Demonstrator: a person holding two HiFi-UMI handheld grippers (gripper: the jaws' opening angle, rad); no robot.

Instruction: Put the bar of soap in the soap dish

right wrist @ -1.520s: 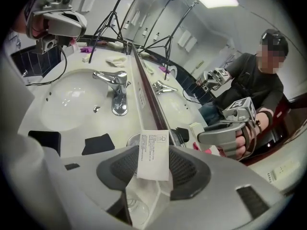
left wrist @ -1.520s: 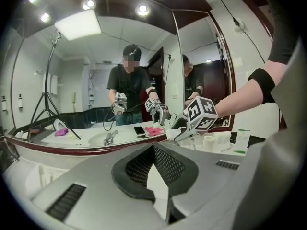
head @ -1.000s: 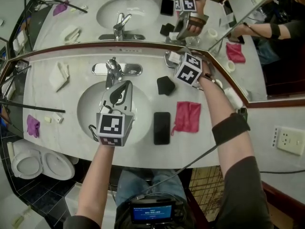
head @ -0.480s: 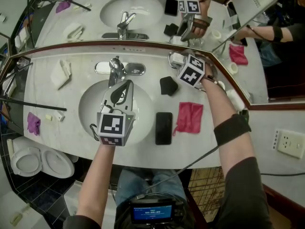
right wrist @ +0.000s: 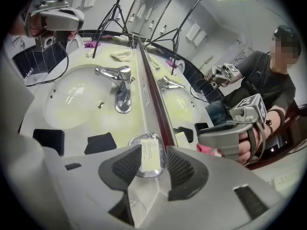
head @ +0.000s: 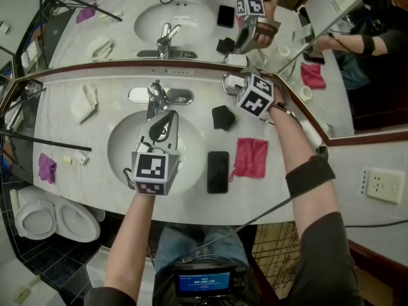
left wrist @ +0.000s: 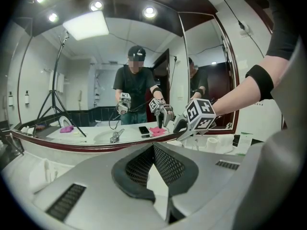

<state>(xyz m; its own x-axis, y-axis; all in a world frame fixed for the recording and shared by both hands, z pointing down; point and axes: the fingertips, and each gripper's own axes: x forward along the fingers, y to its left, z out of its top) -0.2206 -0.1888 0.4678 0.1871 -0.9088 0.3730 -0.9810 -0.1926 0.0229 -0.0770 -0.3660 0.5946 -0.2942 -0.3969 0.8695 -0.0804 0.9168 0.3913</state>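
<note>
Right gripper view, bar of soap [right wrist: 150, 155] in soap dish [right wrist: 149, 174], by mirror [right wrist: 201, 51]

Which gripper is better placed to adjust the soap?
Right: the right gripper, jaws open but just narrowed, frames the soap bar in the soap dish without pressing it; the left gripper is shut over the sink.

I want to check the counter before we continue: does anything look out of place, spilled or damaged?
Nothing is spilled or broken. One small oddity: the soap lying in the dish by the mirror shows a printed label, so it seems to be in its wrapper.
</note>
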